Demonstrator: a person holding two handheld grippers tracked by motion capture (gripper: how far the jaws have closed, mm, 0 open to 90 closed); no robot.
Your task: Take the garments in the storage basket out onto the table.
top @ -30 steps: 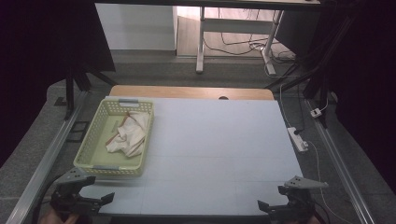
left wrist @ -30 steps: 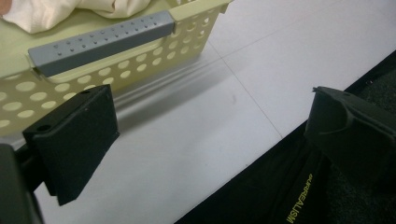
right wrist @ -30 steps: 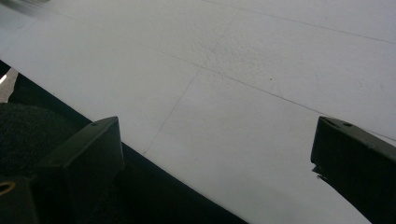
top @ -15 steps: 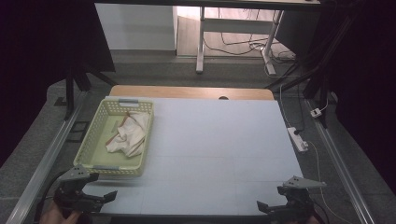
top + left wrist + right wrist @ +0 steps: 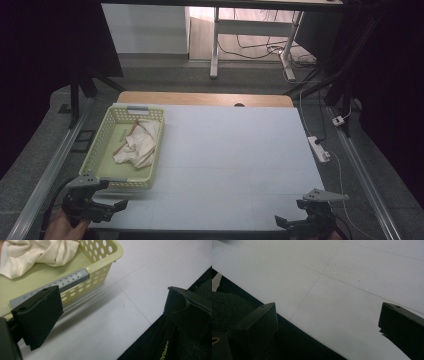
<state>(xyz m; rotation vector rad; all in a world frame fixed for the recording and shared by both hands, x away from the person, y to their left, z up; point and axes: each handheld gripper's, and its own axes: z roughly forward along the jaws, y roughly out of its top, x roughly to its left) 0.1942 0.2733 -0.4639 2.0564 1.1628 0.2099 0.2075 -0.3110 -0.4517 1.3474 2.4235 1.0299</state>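
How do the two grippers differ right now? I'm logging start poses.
The left gripper sits at the table's near-left corner, right beside the yellow basket; the right gripper sits at the near-right corner over bare white surface. The left hand shows; the right hand is hidden. Both stand open and empty.

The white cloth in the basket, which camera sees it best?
The high view: there the whole crumpled white cloth shows, lying inside the pale green basket. The left gripper view is closer and sharper but cuts the cloth off at the top left corner. The right gripper view looks at the white table surface.
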